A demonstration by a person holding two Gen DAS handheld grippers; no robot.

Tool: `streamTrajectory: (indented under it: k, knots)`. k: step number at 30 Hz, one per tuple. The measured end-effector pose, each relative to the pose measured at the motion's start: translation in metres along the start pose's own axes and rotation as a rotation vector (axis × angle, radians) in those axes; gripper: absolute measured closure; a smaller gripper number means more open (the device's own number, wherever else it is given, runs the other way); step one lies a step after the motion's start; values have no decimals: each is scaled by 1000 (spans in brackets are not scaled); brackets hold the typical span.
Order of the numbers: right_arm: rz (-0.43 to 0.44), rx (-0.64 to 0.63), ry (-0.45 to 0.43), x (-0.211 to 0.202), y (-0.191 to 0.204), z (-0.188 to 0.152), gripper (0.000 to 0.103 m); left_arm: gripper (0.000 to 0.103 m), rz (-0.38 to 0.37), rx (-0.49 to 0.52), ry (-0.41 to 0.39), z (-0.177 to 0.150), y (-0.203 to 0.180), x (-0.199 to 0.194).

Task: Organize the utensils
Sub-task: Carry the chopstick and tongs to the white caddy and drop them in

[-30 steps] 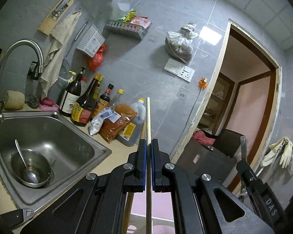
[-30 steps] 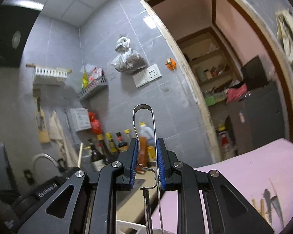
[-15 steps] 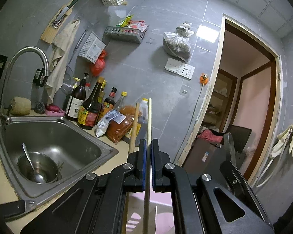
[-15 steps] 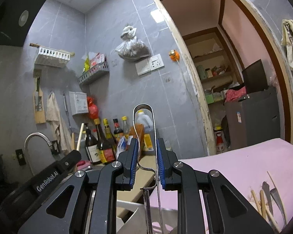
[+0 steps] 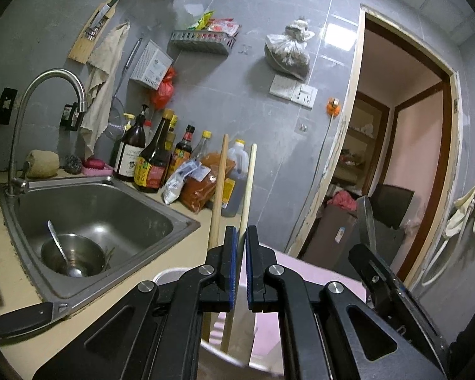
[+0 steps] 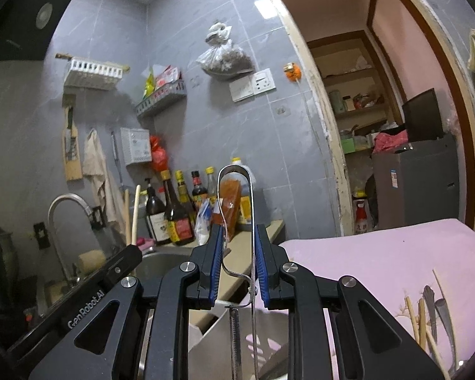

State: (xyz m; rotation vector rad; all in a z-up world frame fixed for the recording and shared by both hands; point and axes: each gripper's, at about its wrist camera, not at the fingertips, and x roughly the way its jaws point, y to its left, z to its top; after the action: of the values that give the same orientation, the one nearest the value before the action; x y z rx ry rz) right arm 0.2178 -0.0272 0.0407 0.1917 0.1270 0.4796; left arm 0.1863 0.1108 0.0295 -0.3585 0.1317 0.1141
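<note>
The left gripper has its blue pads pinched tight on a pale wooden chopstick, which stands nearly upright and runs down between the jaws into a white utensil holder directly below. A second, browner chopstick stands just to its left, outside the jaws, also dropping into the holder. The right gripper has its jaws closed on a looped metal wire utensil; its rounded top rises above the fingertips and its thin stem hangs down into the same white holder, seen in the right wrist view between the gripper's arms. The holder stands at the edge of a pink mat, where several loose chopsticks and utensils lie to the right. Left of the holder, a steel sink is set into the counter and holds a metal bowl with a ladle in it. Farther back, sauce bottles and a red spice bag stand against the grey tiled wall, and a curved faucet rises over the sink.
</note>
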Motion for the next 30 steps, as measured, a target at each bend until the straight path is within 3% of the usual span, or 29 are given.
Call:
streamTrajectory:
  k: [9,17,30]
  knots:
    - [38,-32,60,-12,1,1,84,100,-14,-6,117,0,4,-4]
    - [44,-10,119,-14,-5,2,82,99,-43,24,172,0,2,-8]
    - [58,12,154,-21,-12,4,78,94,-57,31,198,0,4,-14]
